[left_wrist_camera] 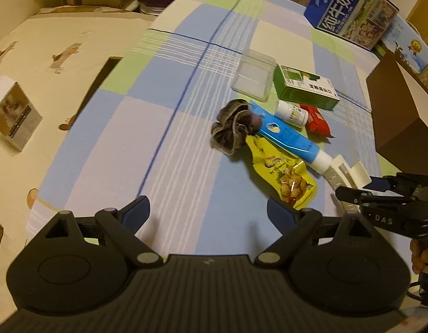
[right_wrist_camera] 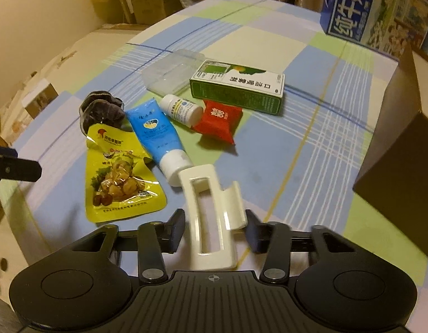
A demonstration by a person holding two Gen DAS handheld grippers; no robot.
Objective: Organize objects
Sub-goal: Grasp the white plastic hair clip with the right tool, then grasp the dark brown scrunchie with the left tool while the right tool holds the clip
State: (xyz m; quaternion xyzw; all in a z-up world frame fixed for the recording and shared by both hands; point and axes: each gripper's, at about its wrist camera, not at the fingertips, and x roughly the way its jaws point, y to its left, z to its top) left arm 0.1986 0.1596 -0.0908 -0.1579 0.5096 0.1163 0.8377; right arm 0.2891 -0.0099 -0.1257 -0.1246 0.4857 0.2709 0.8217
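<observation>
A white hair clip (right_wrist_camera: 232, 211) stands between the blue-padded fingers of my right gripper (right_wrist_camera: 215, 231), which is shut on it just above the checked tablecloth (right_wrist_camera: 311, 144). The left wrist view shows the same clip (left_wrist_camera: 352, 170) held in the right gripper (left_wrist_camera: 364, 190) at the right edge. My left gripper (left_wrist_camera: 208, 212) is open and holds nothing, low over the cloth in front of a yellow snack packet (left_wrist_camera: 283, 174). Beyond lie a blue tube (left_wrist_camera: 286, 133), a dark scrunchie (left_wrist_camera: 233, 127), a white pill bottle (left_wrist_camera: 293, 111), a red packet (left_wrist_camera: 318, 120), a green box (left_wrist_camera: 305, 87) and a clear plastic container (left_wrist_camera: 254, 75).
A brown cardboard box (right_wrist_camera: 400, 127) stands at the right, close to the clip. A blue milk carton (right_wrist_camera: 375, 8) sits at the far right corner. Left of the table, a small box (left_wrist_camera: 14, 116) rests on a cream surface. A hand (left_wrist_camera: 422, 255) grips the right tool.
</observation>
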